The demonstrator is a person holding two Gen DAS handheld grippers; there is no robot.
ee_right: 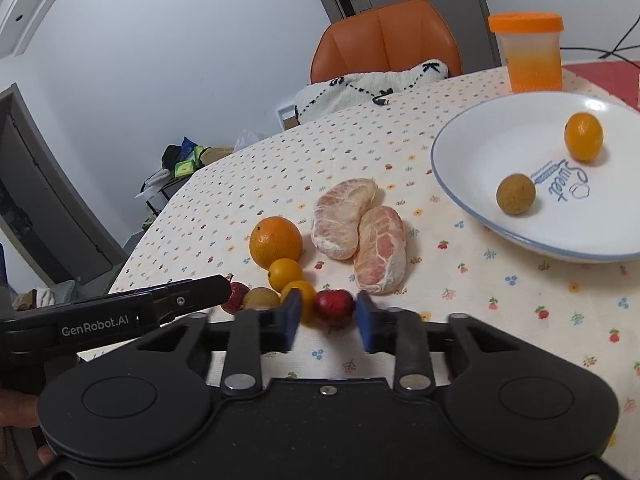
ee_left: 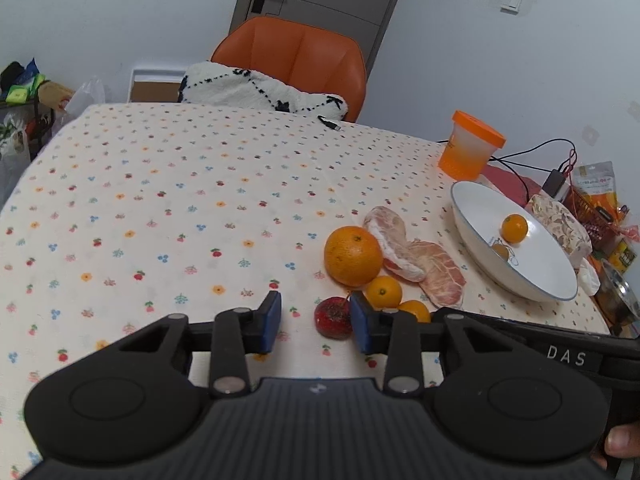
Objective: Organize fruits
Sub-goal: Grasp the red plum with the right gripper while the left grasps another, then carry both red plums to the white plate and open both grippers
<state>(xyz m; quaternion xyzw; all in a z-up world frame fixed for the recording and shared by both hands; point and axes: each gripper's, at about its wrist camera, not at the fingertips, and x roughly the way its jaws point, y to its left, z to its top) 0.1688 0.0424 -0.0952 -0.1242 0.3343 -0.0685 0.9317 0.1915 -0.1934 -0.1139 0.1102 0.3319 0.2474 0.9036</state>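
A white plate (ee_right: pixel 472 136) at the right holds a small orange fruit (ee_right: pixel 583 136) and a brown longan (ee_right: pixel 515 193); the plate also shows in the left wrist view (ee_left: pixel 480 240). On the cloth lie a big orange (ee_right: pixel 275 242), two peeled pomelo segments (ee_right: pixel 345 218), two small orange fruits (ee_right: pixel 285 274), another longan (ee_right: pixel 261 299) and two small red fruits. My right gripper (ee_right: pixel 326 320) is open with one red fruit (ee_right: pixel 334 307) between its fingers. My left gripper (ee_left: pixel 315 322) is open with the other red fruit (ee_left: pixel 333 317) between its pads.
An orange-lidded jar (ee_right: pixel 530 54) stands behind the plate. An orange chair (ee_left: pixel 294 58) with a white blanket (ee_left: pixel 260 88) is at the table's far side. Cables, packets and a tissue box (ee_left: pixel 560 220) crowd the right edge.
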